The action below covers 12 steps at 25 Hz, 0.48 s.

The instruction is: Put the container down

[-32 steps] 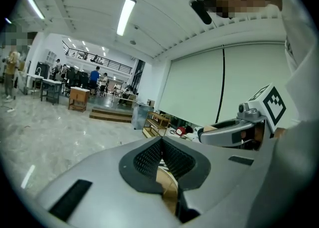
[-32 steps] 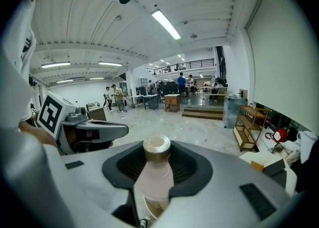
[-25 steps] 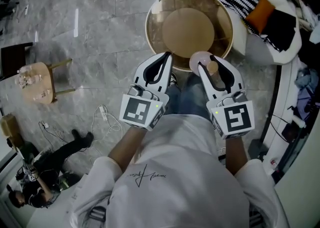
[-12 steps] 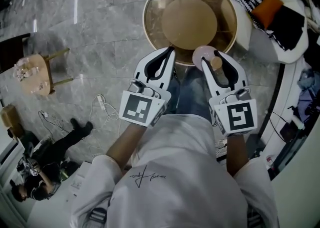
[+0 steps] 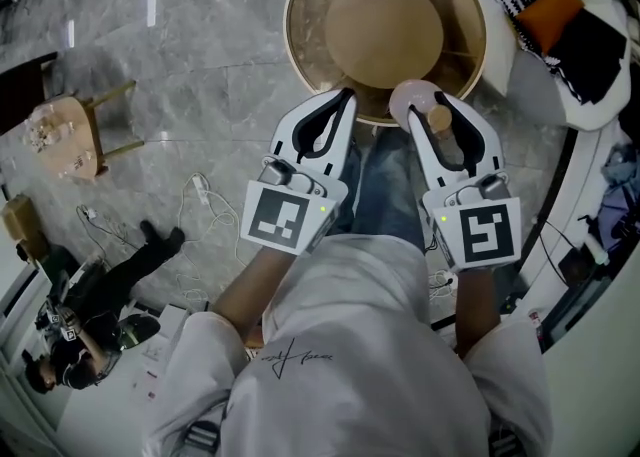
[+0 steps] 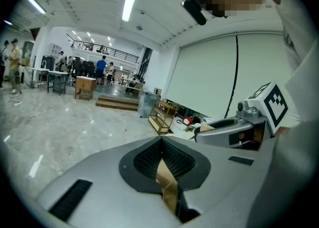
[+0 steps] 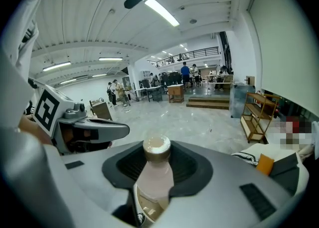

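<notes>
In the head view my right gripper (image 5: pixel 428 107) is shut on a pale pink container (image 5: pixel 409 97) with a tan cap, held at the near rim of a round glass-topped table (image 5: pixel 300 55). The right gripper view shows that container (image 7: pixel 154 174) lying between the jaws, cap end pointing outward, with my right gripper (image 7: pixel 157 147) clamped on its body. My left gripper (image 5: pixel 344 97) hangs beside it to the left, jaws shut with nothing in them. In the left gripper view the left gripper (image 6: pixel 160 141) shows only a tan strip between its pads.
The table has a gold rim and a tan round base under the glass. A white sofa (image 5: pixel 545 85) with striped and orange cushions stands at the right. At the left are a small wooden stool (image 5: pixel 70 135), floor cables (image 5: pixel 200 215) and a person (image 5: pixel 90 305) low down.
Both grippers have crept slightly forward towards the table, and the container now overlaps its near rim. Both grips are unchanged.
</notes>
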{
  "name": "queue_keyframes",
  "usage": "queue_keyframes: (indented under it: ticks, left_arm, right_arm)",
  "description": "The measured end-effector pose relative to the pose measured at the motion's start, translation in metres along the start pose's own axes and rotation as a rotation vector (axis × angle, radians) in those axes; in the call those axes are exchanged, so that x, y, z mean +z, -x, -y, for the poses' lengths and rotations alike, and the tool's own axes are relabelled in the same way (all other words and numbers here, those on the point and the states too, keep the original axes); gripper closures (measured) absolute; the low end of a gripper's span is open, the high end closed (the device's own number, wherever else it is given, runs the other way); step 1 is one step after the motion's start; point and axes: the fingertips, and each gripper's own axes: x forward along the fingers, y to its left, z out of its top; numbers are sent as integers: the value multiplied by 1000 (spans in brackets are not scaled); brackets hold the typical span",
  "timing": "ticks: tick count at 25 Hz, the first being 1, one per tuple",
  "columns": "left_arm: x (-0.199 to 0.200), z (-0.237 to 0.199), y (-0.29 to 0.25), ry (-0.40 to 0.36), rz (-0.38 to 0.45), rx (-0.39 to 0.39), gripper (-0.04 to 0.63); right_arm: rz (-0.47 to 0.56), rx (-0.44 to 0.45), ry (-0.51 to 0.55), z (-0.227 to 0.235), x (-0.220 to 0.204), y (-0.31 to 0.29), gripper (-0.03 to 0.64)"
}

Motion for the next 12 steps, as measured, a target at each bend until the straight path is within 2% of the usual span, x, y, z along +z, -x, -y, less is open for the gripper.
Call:
queue_keyframes:
  ticks: [4, 12]
  left_arm:
    - [-9, -3, -9, 17, -15, 9, 578]
    - [-33, -2, -27, -9, -74, -7, 578]
  right_arm:
    - [-25, 5, -25, 5, -9, -11, 474]
    - [-40, 29, -31, 17, -26, -31, 474]
